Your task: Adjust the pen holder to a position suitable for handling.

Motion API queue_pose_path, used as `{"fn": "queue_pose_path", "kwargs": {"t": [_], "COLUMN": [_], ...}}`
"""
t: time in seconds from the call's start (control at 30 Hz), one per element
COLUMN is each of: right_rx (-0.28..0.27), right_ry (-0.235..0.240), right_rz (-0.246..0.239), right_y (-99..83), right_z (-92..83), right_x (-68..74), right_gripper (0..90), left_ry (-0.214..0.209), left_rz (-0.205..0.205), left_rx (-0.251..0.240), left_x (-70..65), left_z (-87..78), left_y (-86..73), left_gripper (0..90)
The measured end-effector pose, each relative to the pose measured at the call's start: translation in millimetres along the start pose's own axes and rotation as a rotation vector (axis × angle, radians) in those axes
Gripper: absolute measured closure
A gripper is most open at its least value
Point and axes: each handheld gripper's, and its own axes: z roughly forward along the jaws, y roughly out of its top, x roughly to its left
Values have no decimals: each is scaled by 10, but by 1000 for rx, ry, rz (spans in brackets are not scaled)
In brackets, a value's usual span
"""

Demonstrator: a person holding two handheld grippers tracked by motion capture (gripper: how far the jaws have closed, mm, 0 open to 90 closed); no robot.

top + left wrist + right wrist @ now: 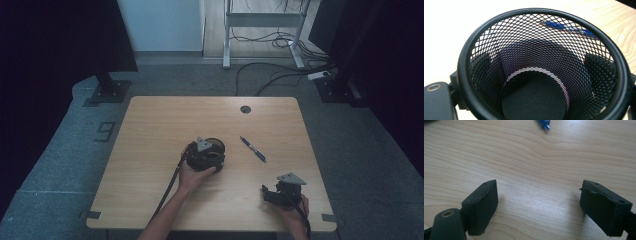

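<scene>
Mesh pen cup gripped and carried, pen waiting on the bench

The black mesh cup point(541, 67) is clamped by the left tongs point(210, 152) at mid-bench; the right tongs point(539, 205) are held wide and empty near the front edge. The cup is probably to be set upright beside the blue pen point(253, 149), which must then be picked up. The left jaws are largely hidden behind the mesh

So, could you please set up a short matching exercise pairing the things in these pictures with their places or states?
Things:
1. mesh cup
2. pen
3. right hand-held gripper
4. table hole

Places or states:
A. open, nothing between the jaws
B. near the table's far edge
C. lying loose on the table, right of the cup
D. gripped by the left hand-held gripper

Pairs: 1-D, 2-C, 3-A, 4-B
</scene>
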Motion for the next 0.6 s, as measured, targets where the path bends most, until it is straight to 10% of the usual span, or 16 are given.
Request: {"fn": "queue_pose_path", "kwargs": {"t": [0.6], "right_rx": [0], "right_ry": [0], "right_rz": [-1], "right_y": [0], "right_z": [0], "right_x": [0], "right_gripper": [141], "left_ry": [4], "left_rz": [38], "left_rx": [-32], "left_x": [-42], "left_z": [-5], "left_y": [-16], "left_gripper": [0]}}
